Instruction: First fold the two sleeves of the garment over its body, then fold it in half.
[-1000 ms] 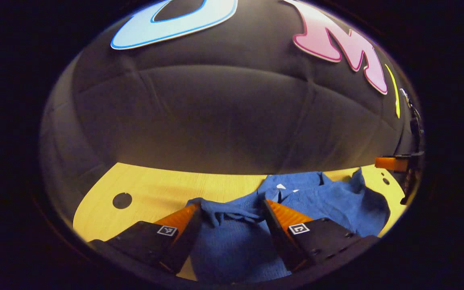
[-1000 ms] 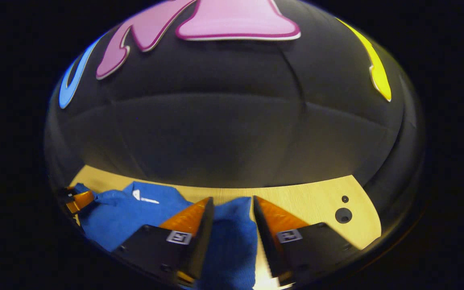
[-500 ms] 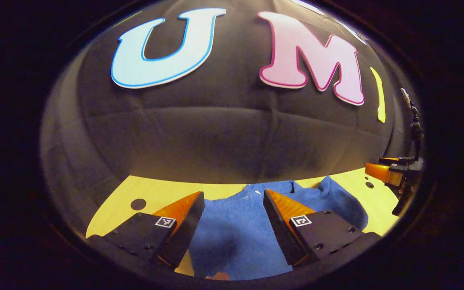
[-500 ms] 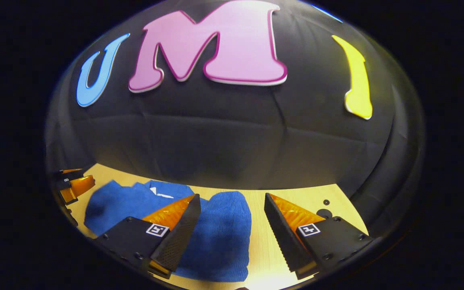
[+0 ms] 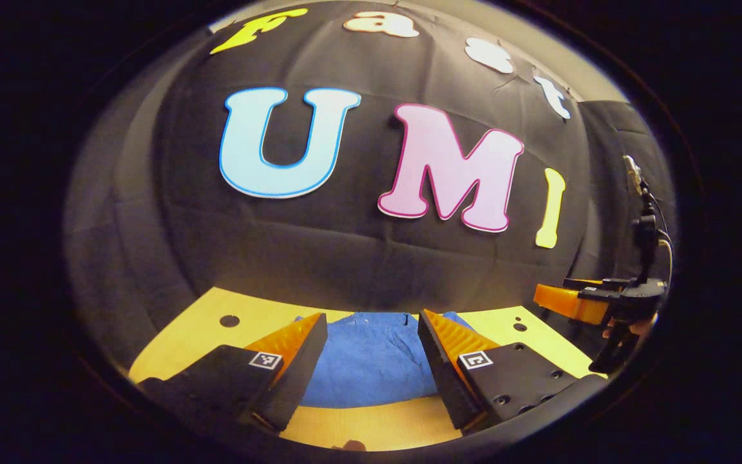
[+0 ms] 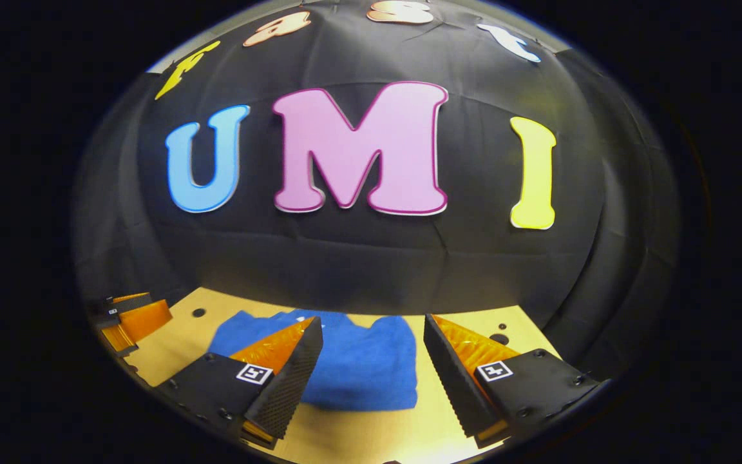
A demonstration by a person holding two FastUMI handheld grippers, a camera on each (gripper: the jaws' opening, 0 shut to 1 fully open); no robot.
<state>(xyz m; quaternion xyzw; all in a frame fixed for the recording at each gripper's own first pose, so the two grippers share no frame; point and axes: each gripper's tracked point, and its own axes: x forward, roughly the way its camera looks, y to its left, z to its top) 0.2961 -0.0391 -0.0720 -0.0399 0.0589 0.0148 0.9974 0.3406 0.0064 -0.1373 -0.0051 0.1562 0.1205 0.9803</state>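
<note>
Left gripper view: the left claw [image 5: 371, 325], fingers spread and released, is raised above the folded blue garment [image 5: 371, 361] on the bench [image 5: 371, 422]; right gripper view: the right claw [image 6: 371, 328], likewise spread and empty, hangs above the garment [image 6: 358, 374], which lies ahead and slightly left.

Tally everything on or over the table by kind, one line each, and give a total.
Blue garment, lying folded on the table: 1
Grippers, both open and clear of the cloth: 2 (left gripper, right gripper)
Wooden table: 1
Total: 4
</note>
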